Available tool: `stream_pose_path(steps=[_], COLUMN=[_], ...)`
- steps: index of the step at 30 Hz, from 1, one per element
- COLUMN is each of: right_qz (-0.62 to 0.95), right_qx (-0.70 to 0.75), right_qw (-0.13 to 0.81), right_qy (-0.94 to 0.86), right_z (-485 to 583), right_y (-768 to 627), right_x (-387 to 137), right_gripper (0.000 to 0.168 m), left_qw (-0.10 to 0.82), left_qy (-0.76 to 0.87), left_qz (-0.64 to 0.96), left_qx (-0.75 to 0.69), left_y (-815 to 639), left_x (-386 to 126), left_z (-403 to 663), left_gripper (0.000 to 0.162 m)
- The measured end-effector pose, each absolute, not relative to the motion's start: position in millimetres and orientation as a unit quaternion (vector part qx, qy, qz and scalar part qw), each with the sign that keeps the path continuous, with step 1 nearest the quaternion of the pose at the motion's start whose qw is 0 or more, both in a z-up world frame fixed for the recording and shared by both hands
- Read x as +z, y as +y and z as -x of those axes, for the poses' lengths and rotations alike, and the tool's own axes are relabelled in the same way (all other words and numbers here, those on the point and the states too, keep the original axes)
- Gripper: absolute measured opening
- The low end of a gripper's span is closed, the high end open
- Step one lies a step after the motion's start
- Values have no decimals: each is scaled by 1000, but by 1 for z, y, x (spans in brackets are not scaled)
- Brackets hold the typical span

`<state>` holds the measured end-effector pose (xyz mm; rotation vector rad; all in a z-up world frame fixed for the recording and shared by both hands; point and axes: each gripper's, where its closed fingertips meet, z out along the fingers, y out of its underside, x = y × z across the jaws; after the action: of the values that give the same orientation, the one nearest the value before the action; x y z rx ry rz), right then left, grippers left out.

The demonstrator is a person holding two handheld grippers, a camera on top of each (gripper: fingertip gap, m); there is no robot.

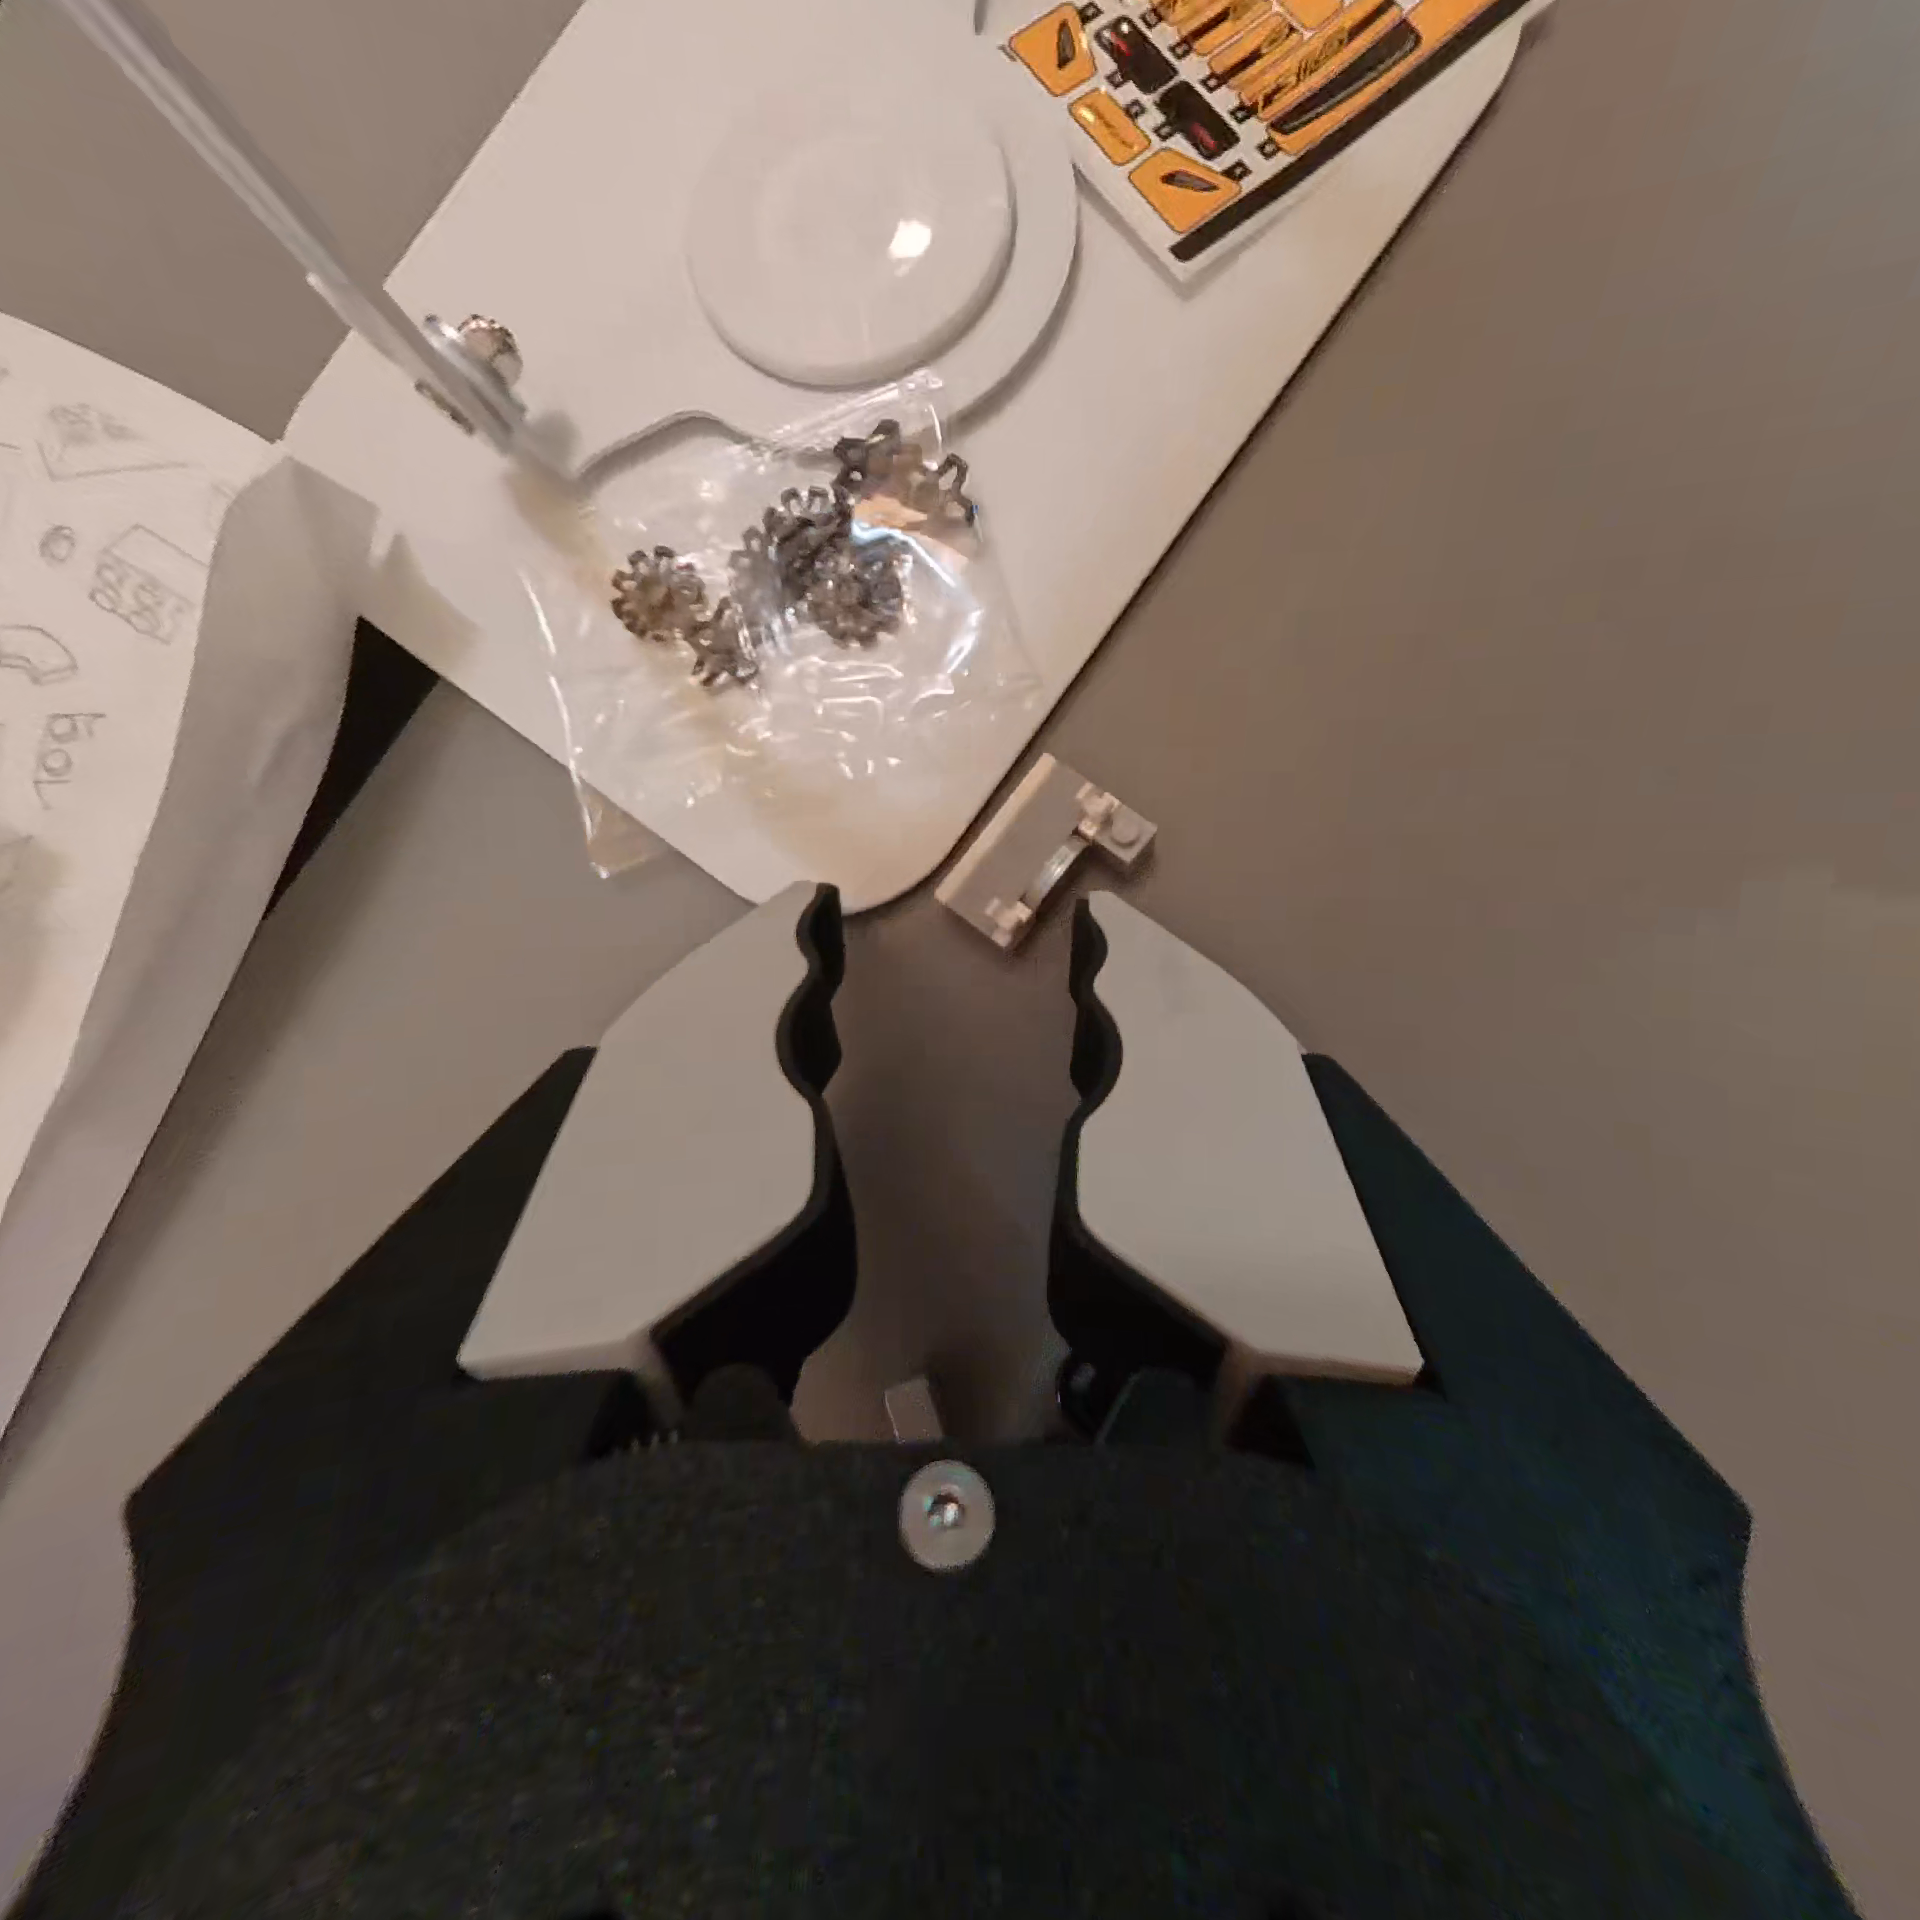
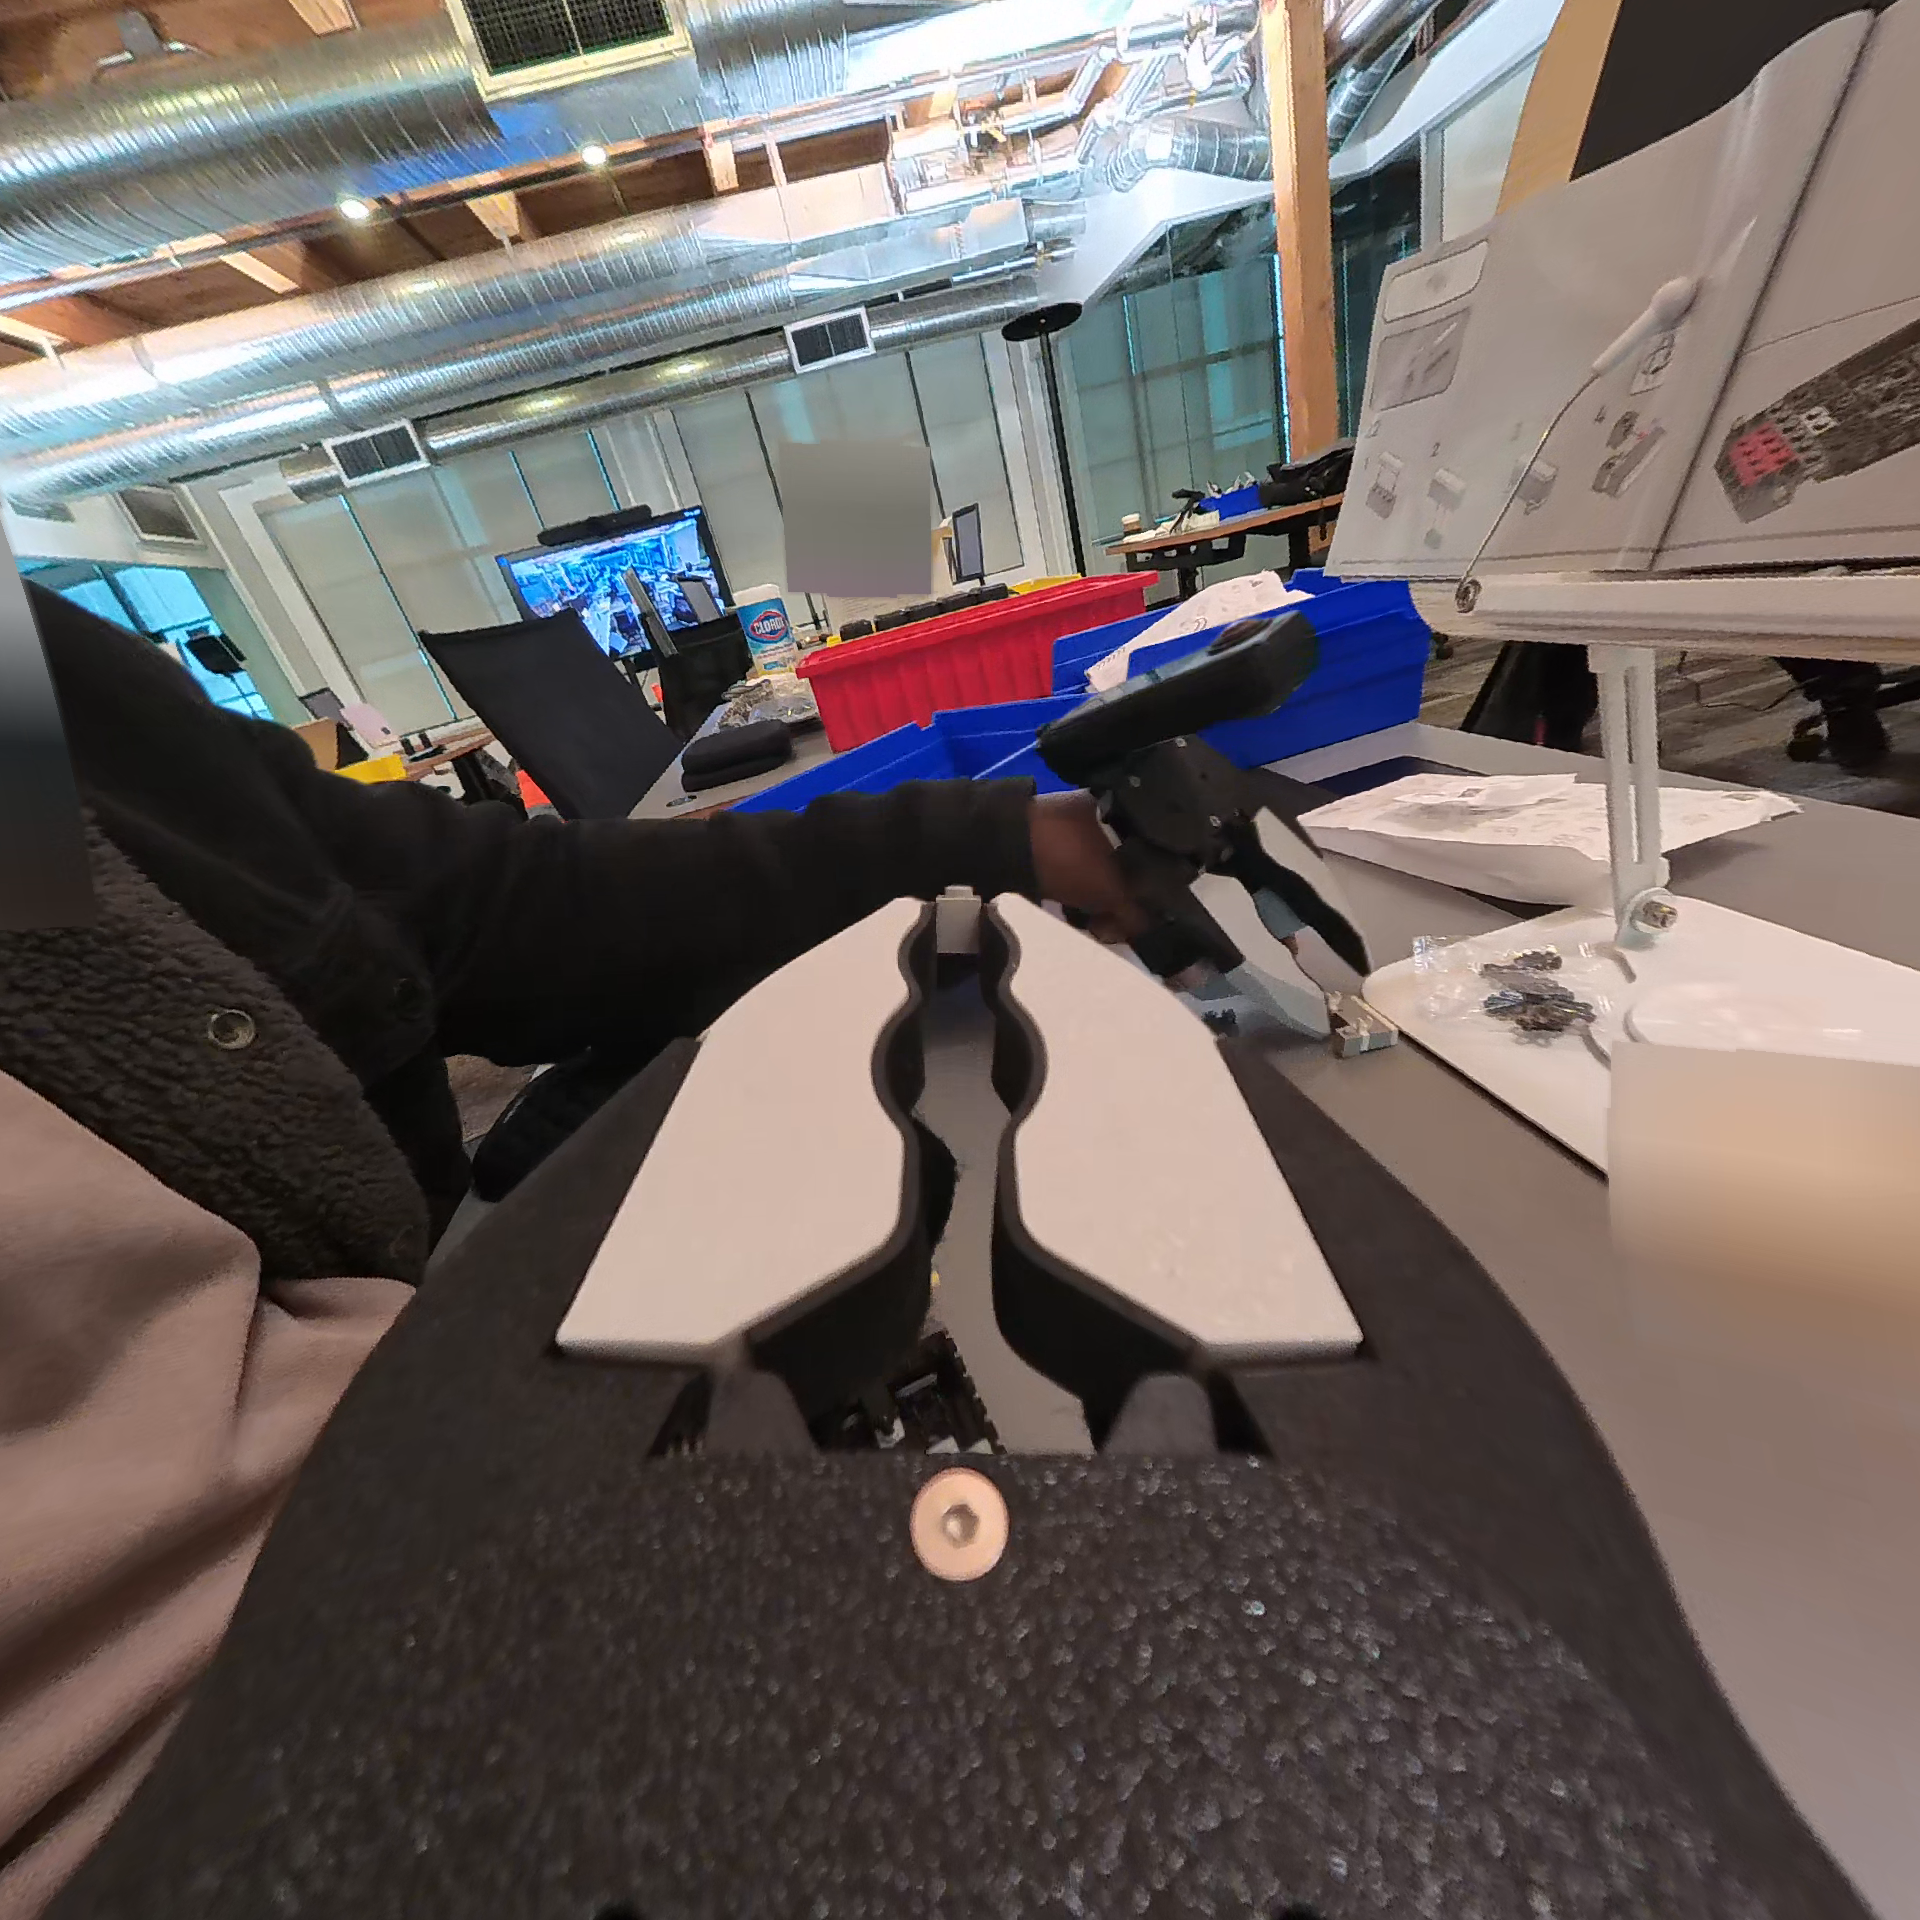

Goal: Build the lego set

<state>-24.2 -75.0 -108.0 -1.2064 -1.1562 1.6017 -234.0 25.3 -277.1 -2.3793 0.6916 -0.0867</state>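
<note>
Right wrist view only: brick (image 2: 956,922) in right claw (image 2: 958,930)

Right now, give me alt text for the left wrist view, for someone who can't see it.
The open left gripper hovers over a grey table, just short of a small light grey lego piece lying beside a white stand base. On the base lie a clear bag of dark gear-like parts and an orange sticker sheet.

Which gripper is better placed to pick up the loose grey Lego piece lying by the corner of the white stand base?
Left. The left gripper is open, low over the table, with the grey Lego piece just ahead of its fingers. The right gripper is raised, away from it, and already shut on a small grey brick.
</note>
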Motion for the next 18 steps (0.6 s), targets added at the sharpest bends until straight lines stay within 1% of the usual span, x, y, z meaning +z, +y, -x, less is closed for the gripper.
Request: stream_pose_path(steps=[1, 2, 6, 8, 10, 12, 14, 16, 18], right_qz=[477, 477, 479, 481, 483, 486, 490, 494, 496], right_qx=[634, 635, 635, 636, 635, 633, 633, 634, 631], right_qw=[400, 399, 395, 392, 391, 391, 389, 386, 387], right_qy=[-458, -458, -460, -458, -459, -459, -456, -452, -453], right_z=[24, 23, 22, 20, 18, 17, 16, 16, 17], right_y=[-75, -75, -76, -75, -75, -73, -71, -70, -69], right_x=[-108, -108, -111, -111, -112, -114, -116, -117, -117], right_gripper=[7, 7, 7, 7, 7, 7, 7, 7, 7], left_qw=[324, 317, 294, 277, 270, 294, 318, 322, 297], left_qy=[267, 272, 281, 304, 343, 368, 369, 357, 339], left_qz=[907, 906, 909, 902, 881, 867, 864, 871, 888], left_qx=[-43, -63, -95, -133, -184, -164, -131, -95, -91], left_y=[26, 23, 8, -12, -35, -39, -31, -19, -12], left_x=[-278, -278, -280, -280, -276, -271, -265, -264, -270], left_z=[231, 225, 208, 186, 158, 152, 160, 174, 180], left_gripper=[40, 33, 21, 24, 23, 22, 24, 31, 44])
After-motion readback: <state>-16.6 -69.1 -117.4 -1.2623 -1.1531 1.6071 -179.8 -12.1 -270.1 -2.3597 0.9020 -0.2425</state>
